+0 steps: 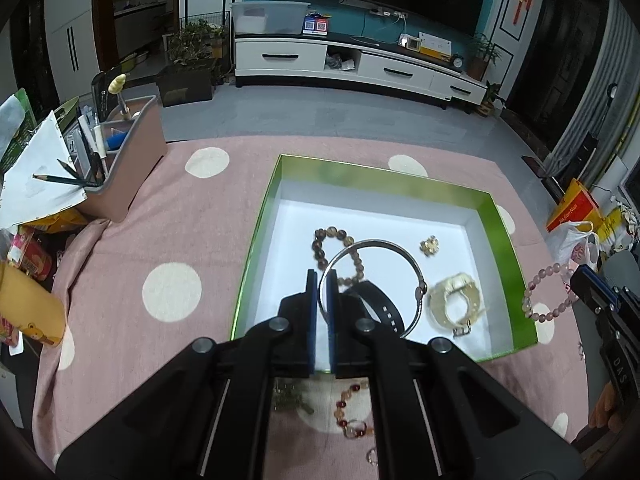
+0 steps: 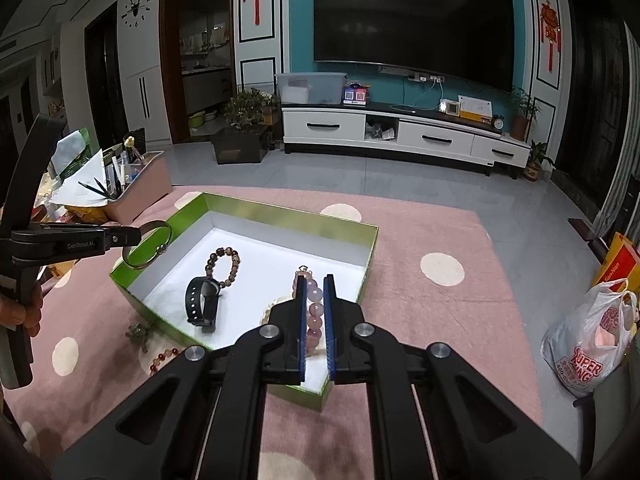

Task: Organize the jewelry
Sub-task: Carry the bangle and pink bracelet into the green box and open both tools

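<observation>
Readable stuff: left gripper (image 2: 138, 236) body says "GenRobot.AI" in the right wrist view. White plastic bag (image 2: 588, 344) on the floor has "SUPER" in red, 2nd line cut off, plus digits starting "400-0". Right gripper (image 1: 576, 276) side shows "DAS" in the left wrist view. Rest too blurry to read

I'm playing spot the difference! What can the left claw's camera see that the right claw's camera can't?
Only the left view shows the small gold charm in the green box and the tiny ring on the cloth. Only the right view shows the wall clock. Both show the silver bangle in the left claw, the pink bead bracelet in the right claw, and the black watch.
</observation>
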Demonstrator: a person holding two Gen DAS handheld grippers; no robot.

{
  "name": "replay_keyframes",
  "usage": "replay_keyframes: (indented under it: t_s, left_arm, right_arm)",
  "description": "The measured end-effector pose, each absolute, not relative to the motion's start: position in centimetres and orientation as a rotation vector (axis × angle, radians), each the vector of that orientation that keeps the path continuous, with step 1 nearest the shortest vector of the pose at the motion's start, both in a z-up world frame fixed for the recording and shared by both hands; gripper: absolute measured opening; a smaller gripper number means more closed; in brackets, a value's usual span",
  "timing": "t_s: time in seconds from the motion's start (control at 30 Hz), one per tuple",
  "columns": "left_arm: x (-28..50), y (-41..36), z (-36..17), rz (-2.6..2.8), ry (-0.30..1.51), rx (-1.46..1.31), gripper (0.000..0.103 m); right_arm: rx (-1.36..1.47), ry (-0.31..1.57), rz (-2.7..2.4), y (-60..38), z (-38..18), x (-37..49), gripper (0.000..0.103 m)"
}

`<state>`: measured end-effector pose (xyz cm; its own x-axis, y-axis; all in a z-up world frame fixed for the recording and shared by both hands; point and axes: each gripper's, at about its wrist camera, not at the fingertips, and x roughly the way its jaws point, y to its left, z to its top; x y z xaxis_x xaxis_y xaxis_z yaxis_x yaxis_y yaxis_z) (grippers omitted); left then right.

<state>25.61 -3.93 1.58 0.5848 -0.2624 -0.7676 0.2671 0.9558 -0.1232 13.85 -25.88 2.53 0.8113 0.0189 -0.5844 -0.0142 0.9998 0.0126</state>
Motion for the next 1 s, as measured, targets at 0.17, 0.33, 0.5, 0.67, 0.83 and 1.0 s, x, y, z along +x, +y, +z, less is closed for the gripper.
replay_keyframes:
  t_s: [0.17,0.33,0.5,0.67,0.83,1.0]
  left_arm:
    - [27.0,-4.5,1.1,-0.295,0.901,0.023,0.004]
    - [28.0,-5.6,0.8,-0.305,0.902,0.045,0.004]
    - [29.0,-7.2,0.1,-0.324,0.911,0.073,0.004]
    - [29.7,-8.6,-0.8,-0.340,0.929,0.099,0.004]
    - [30.2,-9.7,-1.7,-0.358,0.951,0.101,0.004]
    - [30.9,-10.7,-2.6,-0.378,0.979,0.094,0.004]
  right_arm:
    - [0.005,0.635,0.018,-25.7,2.1,15.6,0.007]
    - [0.005,0.645,0.024,-25.6,1.8,17.2,0.007]
    - [0.009,0.670,0.035,-25.5,1.2,18.8,0.007]
    - [0.023,0.686,0.039,-25.6,0.6,20.0,0.007]
    - [0.056,0.713,0.047,-26.3,-0.1,21.1,0.007]
    - [0.060,0.744,0.047,-26.5,-0.9,22.1,0.007]
